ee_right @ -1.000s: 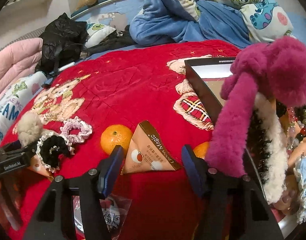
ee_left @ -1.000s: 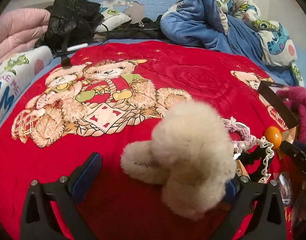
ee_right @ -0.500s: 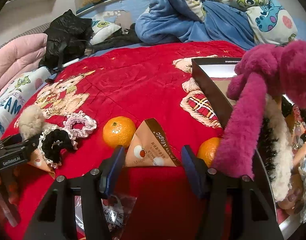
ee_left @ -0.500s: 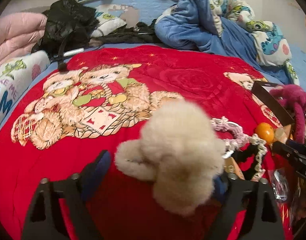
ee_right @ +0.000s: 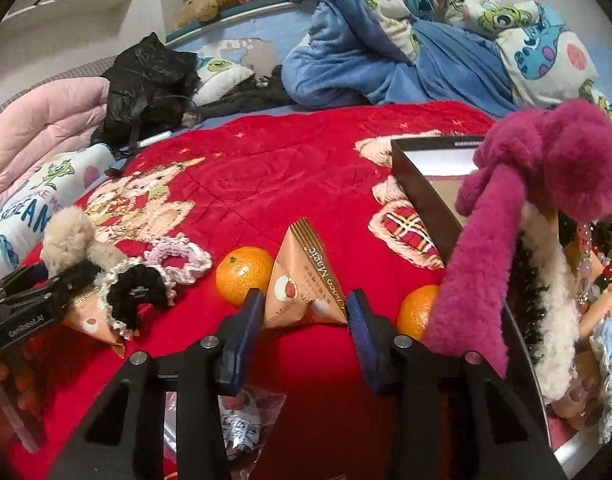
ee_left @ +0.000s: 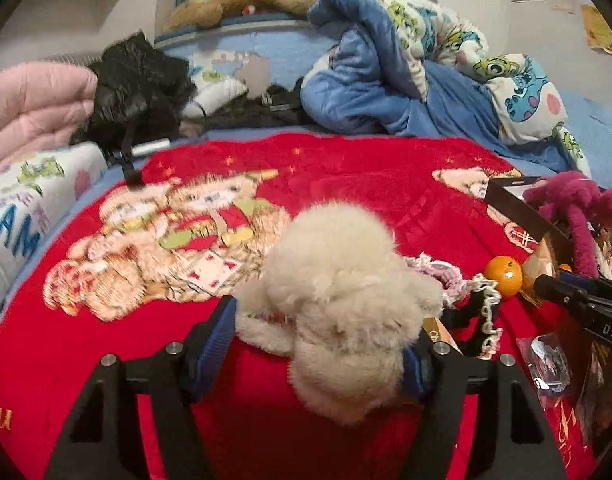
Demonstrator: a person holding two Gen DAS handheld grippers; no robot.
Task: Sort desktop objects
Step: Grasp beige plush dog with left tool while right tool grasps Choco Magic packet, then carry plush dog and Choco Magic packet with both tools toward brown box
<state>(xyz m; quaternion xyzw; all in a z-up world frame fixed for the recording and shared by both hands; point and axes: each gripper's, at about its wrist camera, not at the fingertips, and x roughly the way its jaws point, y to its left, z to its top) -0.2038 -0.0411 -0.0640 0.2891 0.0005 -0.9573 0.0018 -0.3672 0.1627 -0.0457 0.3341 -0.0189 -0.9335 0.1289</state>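
My left gripper [ee_left: 318, 340] has its jaws around a beige fluffy hair clip [ee_left: 346, 304] on the red blanket; the jaws touch its sides. It also shows in the right wrist view [ee_right: 71, 236]. My right gripper [ee_right: 303, 320] is open, its fingertips either side of a triangular Choco Magic packet [ee_right: 306, 280]. One orange [ee_right: 243, 274] lies left of the packet and a second orange [ee_right: 418, 312] lies right of it. A black-and-white scrunchie [ee_right: 135, 290] and a pink scrunchie [ee_right: 181, 258] lie near the left gripper.
A dark box [ee_right: 422, 188] at the right holds hair accessories, with a magenta fluffy clip [ee_right: 546, 184] sticking out. A clear plastic bag [ee_right: 233, 428] lies under my right gripper. A second triangular packet [ee_right: 91, 320] lies by the left gripper. Blue bedding [ee_left: 386, 84] is piled behind.
My left gripper's jaws have closed in on the beige fluffy clip. My right gripper has moved forward so its fingertips flank the triangular packet.
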